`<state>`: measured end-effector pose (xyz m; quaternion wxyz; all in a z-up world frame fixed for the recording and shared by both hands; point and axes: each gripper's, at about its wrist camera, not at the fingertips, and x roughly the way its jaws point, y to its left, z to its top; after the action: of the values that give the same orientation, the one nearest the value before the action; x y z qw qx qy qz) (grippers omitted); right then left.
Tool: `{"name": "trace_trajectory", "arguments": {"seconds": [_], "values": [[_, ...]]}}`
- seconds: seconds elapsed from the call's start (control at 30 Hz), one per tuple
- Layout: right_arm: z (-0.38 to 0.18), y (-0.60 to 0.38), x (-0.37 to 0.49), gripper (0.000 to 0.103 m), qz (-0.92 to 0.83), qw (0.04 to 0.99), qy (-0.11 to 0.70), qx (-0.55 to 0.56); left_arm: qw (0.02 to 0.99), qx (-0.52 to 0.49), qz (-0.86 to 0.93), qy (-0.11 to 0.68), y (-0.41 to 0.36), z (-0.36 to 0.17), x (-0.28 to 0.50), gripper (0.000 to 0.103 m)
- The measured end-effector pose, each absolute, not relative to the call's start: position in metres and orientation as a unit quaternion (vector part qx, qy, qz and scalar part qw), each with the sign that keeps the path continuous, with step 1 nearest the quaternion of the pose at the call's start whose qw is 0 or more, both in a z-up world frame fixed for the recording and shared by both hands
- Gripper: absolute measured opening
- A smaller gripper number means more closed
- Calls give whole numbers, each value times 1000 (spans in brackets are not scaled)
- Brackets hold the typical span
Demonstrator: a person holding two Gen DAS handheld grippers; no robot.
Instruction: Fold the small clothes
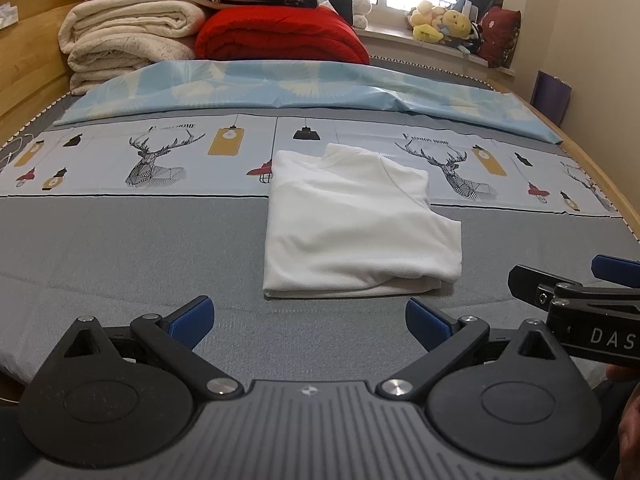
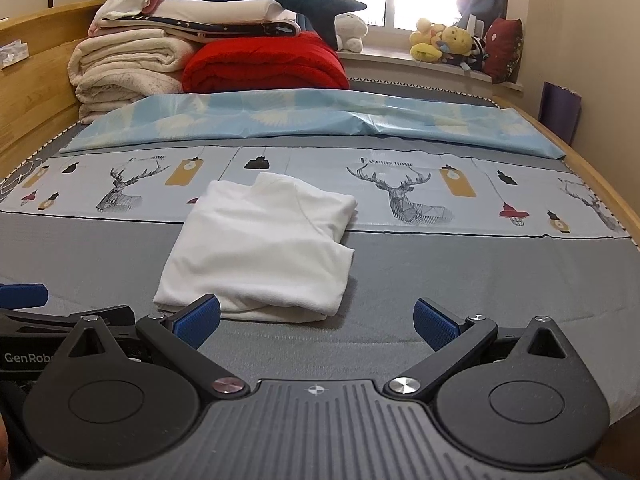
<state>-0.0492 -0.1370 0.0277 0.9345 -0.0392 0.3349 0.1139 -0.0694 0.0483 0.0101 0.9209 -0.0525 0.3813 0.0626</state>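
A white garment [image 1: 352, 224] lies folded into a rough rectangle on the grey bed cover, its far end on the deer-print strip. In the right wrist view the same white garment [image 2: 260, 248] sits left of centre. My left gripper [image 1: 308, 320] is open, held just short of the garment's near edge, nothing between its blue pads. My right gripper [image 2: 316, 322] is also open and empty, its left pad [image 2: 200, 320] close to the garment's near edge. The right gripper's body [image 1: 576, 300] shows at the right of the left wrist view.
Folded cream blankets [image 1: 124, 40] and a red quilt [image 1: 280, 32] are stacked at the far end of the bed. A light blue sheet [image 1: 304, 92] lies across it. Plush toys [image 2: 448, 42] line the windowsill. Wooden bed rails [image 2: 24, 92] run along both sides.
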Motion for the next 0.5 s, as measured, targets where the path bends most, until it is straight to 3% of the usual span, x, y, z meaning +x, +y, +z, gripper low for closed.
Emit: {"name": "trace_trajectory", "arguments": {"seconds": [0.5], "values": [[27,-135,-50,102,111,934,338,-37,921,-52,63,381,49,10,-69,102]]}}
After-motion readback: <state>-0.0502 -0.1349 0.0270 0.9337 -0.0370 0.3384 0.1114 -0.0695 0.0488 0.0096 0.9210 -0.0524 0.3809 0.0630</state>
